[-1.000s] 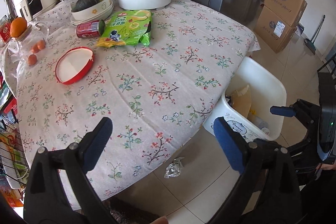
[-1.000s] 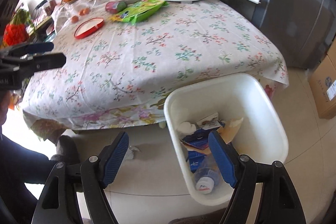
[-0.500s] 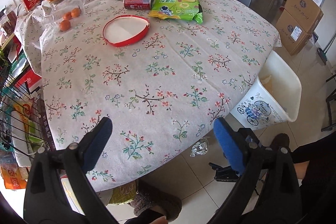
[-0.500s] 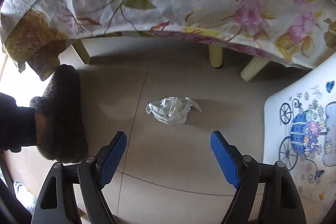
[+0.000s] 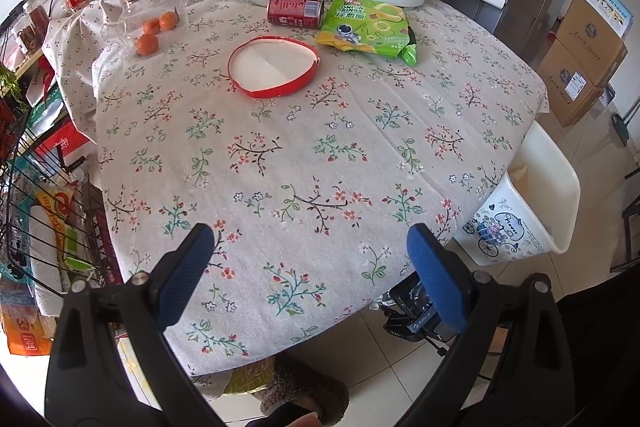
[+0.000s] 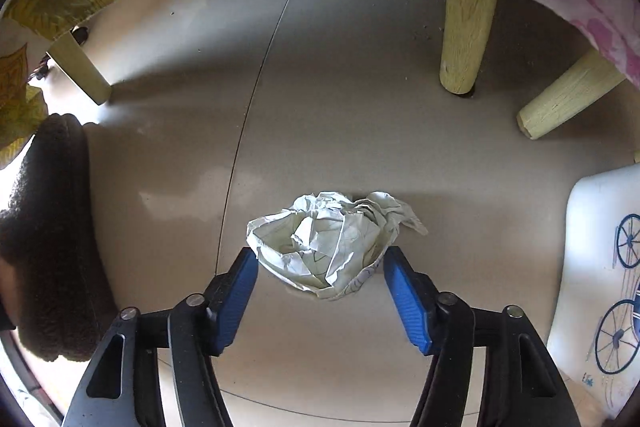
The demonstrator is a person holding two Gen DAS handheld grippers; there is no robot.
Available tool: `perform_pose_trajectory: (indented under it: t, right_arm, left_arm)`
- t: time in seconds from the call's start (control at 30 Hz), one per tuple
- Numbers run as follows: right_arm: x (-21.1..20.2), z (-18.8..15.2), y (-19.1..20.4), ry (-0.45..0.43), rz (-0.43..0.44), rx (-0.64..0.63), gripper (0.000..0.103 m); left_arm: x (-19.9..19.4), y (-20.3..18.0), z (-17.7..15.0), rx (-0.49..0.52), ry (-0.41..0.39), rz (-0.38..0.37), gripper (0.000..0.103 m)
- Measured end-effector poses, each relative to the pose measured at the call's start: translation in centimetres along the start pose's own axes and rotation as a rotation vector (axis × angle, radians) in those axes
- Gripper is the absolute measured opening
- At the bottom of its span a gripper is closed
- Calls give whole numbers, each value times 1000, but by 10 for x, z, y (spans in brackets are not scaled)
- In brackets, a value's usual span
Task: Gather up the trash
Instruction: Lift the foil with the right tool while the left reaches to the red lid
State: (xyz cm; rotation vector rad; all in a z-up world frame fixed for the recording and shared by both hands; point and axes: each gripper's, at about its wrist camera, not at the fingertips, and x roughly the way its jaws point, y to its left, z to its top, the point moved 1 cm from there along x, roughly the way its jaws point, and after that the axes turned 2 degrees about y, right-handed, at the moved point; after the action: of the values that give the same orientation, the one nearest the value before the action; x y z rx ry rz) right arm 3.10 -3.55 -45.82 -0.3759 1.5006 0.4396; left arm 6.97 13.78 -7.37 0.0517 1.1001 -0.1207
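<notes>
Right claw (image 6: pixel 320 293) lowered to the floor (image 6: pixel 360 107) under the counter (image 5: pixel 320 155), pointing straight down, jaws just been closing around the crumpled paper (image 6: pixel 328 243) with the wad between the blue pads. Pads at the wad's flanks; firm pressing cannot be told, so likely not clamped yet. Wad lying on the tile just in front of the claw, long axis running from 9 to 3 o'clock, a loose tail trailing toward 2 o'clock; straddled across that axis, probably to squeeze it compact. White bin (image 6: pixel 600 287) at 3 o'clock, near for the drop. Slipper (image 6: pixel 52 239) at 9 o'clock. Left claw (image 5: pixel 312 271) spread wide, empty, hovering above the counter's near edge, seemingly kept clear.
</notes>
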Motion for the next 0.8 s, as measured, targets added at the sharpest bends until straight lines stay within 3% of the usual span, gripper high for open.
perform_pose_trajectory:
  t: [0.17, 0.43, 0.63, 0.8]
  right_arm:
    - [-3, -4, -2, -3, 9, -34, 33]
    - [-47, -10, -1, -15, 1, -75, 31]
    - [-118, -14, 3, -25, -22, -166, 31]
    - [-187, -17, -5, -74, -21, -160, 31]
  left_arm:
    - [2, 0, 1, -5, 5, 6, 97]
    - [-6, -2, 11, -18, -33, 4, 97]
    - [-10, 0, 19, -44, -76, 19, 97]
    - [7, 6, 25, -74, -68, 64, 97]
